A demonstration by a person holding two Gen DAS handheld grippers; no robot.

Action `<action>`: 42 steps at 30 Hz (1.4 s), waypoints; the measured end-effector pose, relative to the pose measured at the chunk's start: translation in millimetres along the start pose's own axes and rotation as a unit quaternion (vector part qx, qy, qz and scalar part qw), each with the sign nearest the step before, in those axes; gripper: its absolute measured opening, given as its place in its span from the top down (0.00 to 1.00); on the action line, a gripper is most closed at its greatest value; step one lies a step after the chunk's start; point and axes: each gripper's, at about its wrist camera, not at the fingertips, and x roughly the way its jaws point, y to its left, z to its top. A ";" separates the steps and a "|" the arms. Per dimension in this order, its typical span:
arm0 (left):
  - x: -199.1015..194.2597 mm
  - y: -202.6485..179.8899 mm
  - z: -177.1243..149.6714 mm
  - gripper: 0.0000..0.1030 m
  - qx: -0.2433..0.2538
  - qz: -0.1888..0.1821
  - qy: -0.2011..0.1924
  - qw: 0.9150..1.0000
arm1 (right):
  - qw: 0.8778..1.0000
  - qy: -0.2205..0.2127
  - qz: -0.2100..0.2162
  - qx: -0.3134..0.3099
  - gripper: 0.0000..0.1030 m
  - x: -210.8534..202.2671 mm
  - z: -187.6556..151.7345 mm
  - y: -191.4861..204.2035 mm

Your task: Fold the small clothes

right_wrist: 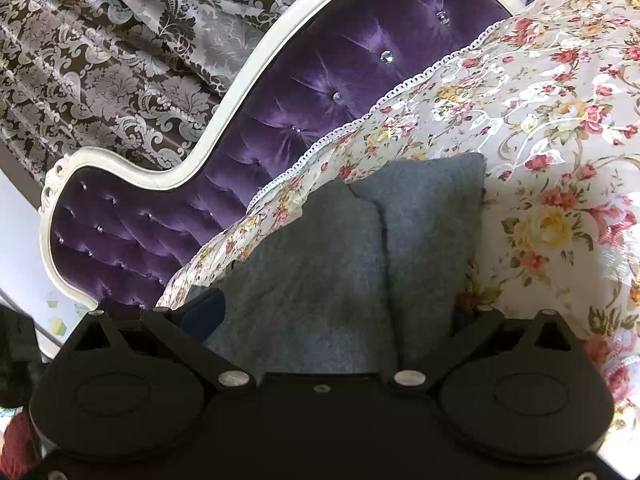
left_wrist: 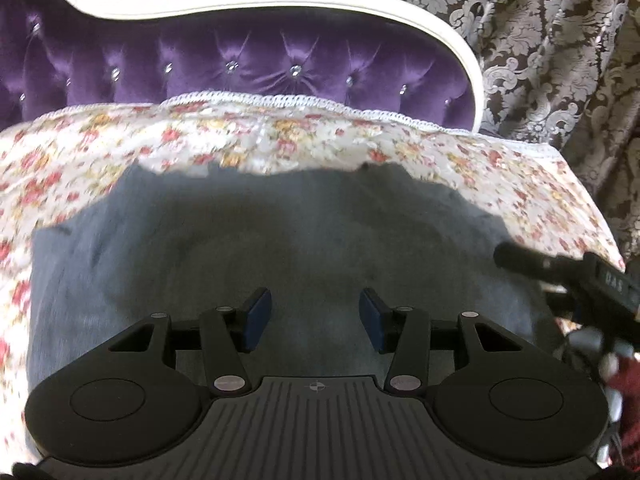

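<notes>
Lying across the lower middle of the left wrist view, the grey garment (left_wrist: 280, 248) spreads flat over a floral bedspread (left_wrist: 100, 148), its far edge a ragged line against the flowers. At the upper left of that frame the purple tufted headboard (left_wrist: 240, 60) runs behind the bed, framed in white, and a patterned curtain (left_wrist: 560, 40) fills the upper right. At the bottom centre the left tool (left_wrist: 316, 316) hangs over the cloth with its blue pads spread apart; only grey fabric shows in the gap between them, and the pads pinch nothing. At the right edge, a dark bar of the right tool (left_wrist: 568, 276) pokes in over the garment's side.

In the right wrist view the curtain (right_wrist: 100, 60) takes the upper left, the headboard (right_wrist: 320, 92) sweeps diagonally through the middle, and the bedspread (right_wrist: 560, 160) fills the right. The garment (right_wrist: 320, 264) sits at the centre, with one fold (right_wrist: 432, 208) lying as a separate panel to the right of a dark crease. The right tool (right_wrist: 336, 320) stands at the bottom with its arms splayed wide, the cloth bunched up between them. One blue pad (right_wrist: 204, 316) shows at the left, touching the cloth's edge; the right one is mostly hidden, so I cannot tell whether this tool is pinching the fabric.
</notes>
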 end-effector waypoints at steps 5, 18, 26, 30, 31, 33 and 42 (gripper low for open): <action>14.9 3.2 -13.0 0.55 0.004 0.016 0.021 1.000 | 1.000 0.008 0.008 -0.025 0.00 -0.3 -3.2 1.1; -14.7 20.5 -21.8 0.54 -0.028 -0.006 -0.001 1.000 | 0.999 0.010 0.008 -0.036 0.02 -1.9 -4.9 2.6; -68.5 60.3 -46.0 0.54 -0.035 0.021 -0.030 0.999 | 0.997 0.027 -0.065 -0.023 0.34 -1.5 2.9 13.3; -83.2 78.0 -60.0 0.54 -0.042 0.022 -0.029 0.998 | 0.995 0.035 -0.091 -0.025 0.52 -0.8 9.0 21.6; -87.1 81.7 -63.4 0.54 -0.044 0.021 -0.030 0.998 | 0.994 0.034 -0.101 -0.022 0.64 -0.9 10.6 24.5; -94.9 89.5 -70.7 0.54 -0.048 0.019 -0.032 0.998 | 0.992 0.035 -0.120 -0.024 0.72 -1.3 13.3 30.5; -120.4 124.4 -97.6 0.54 -0.074 0.014 -0.041 0.996 | 0.981 0.036 -0.163 -0.104 0.75 11.2 23.8 115.3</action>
